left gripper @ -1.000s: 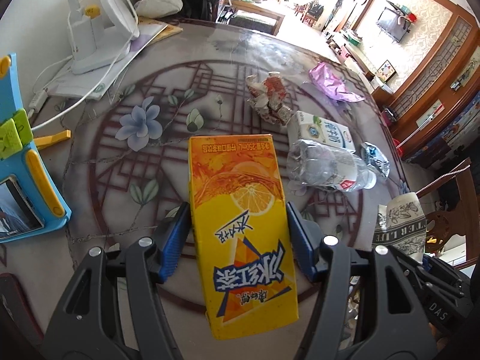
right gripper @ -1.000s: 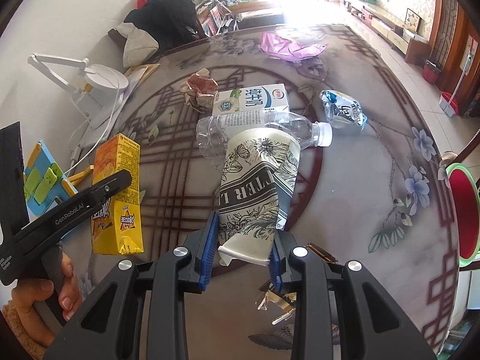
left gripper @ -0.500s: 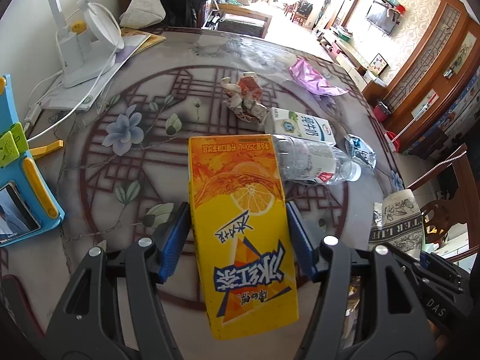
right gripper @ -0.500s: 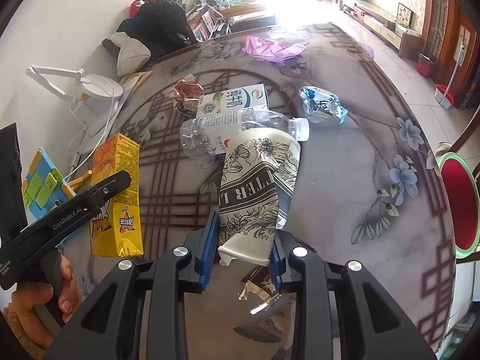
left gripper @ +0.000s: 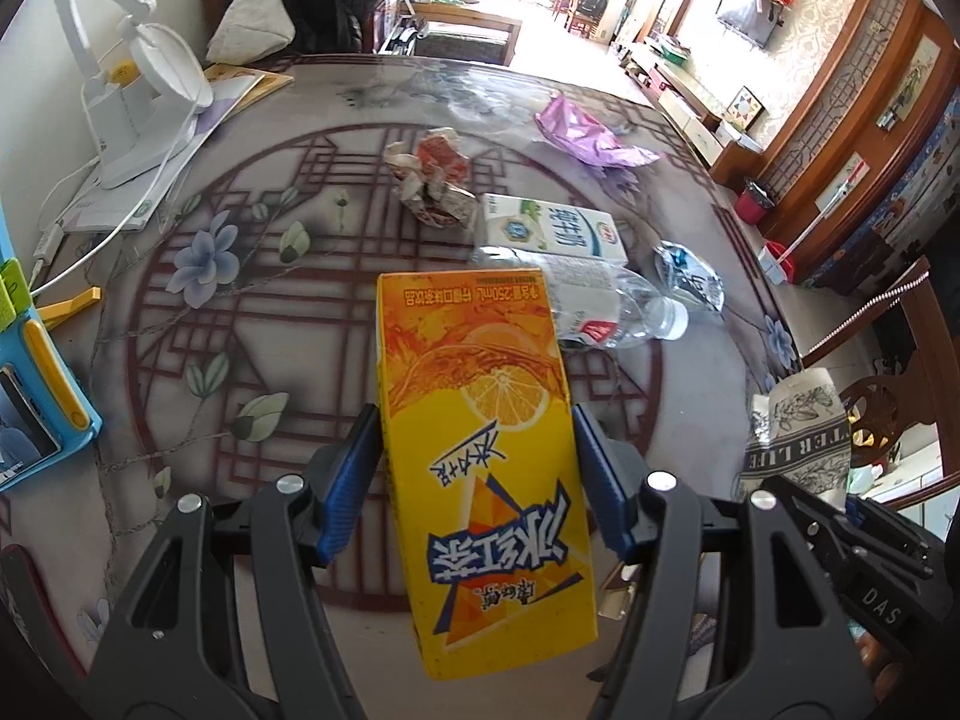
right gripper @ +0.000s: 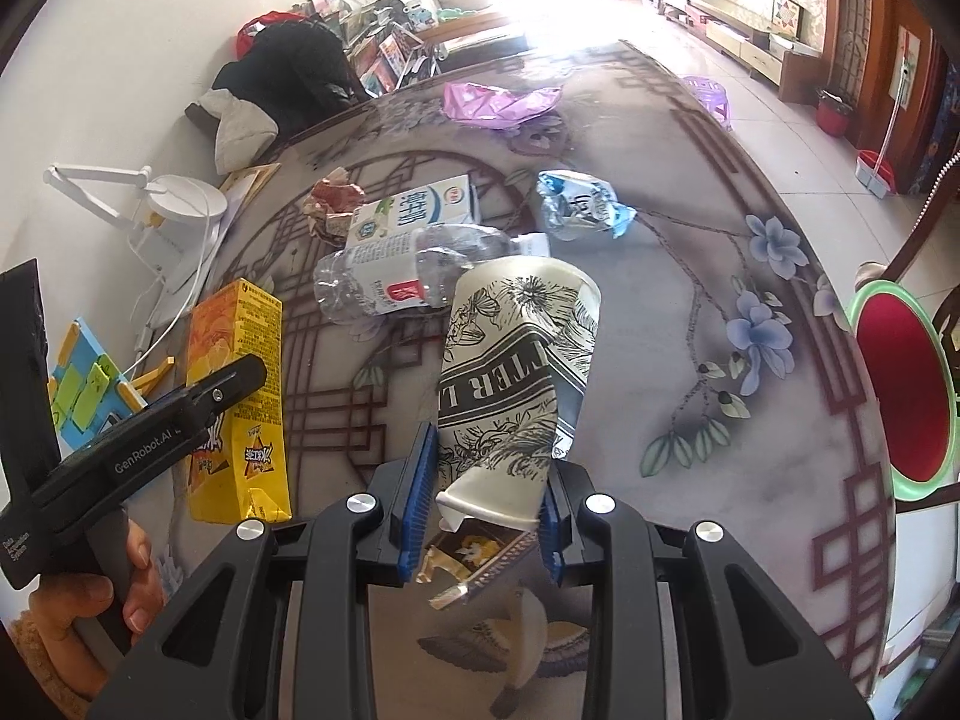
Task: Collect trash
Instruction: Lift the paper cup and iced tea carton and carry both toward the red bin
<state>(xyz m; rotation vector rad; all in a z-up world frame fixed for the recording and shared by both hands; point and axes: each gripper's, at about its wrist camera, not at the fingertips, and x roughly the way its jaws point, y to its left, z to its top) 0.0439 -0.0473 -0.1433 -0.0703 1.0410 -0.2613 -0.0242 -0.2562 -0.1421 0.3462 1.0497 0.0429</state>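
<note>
- The left gripper (left gripper: 474, 480) is clamping the yellow drink carton (left gripper: 480, 456) at frame centre.
- The right gripper (right gripper: 486, 498) is squeezing the crushed paper cup (right gripper: 516, 372) mid-frame.
- Both loads are being carried; next, seemingly, reaching the red bin (right gripper: 900, 384) at right edge and releasing.

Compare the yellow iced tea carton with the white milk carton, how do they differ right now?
The yellow iced tea carton is clamped in the left tool above the table; the white milk carton lies flat on the table. The yellow iced tea carton touches no other trash, while the white milk carton sits against a clear plastic bottle. Both are rectangular drink boxes.
</note>
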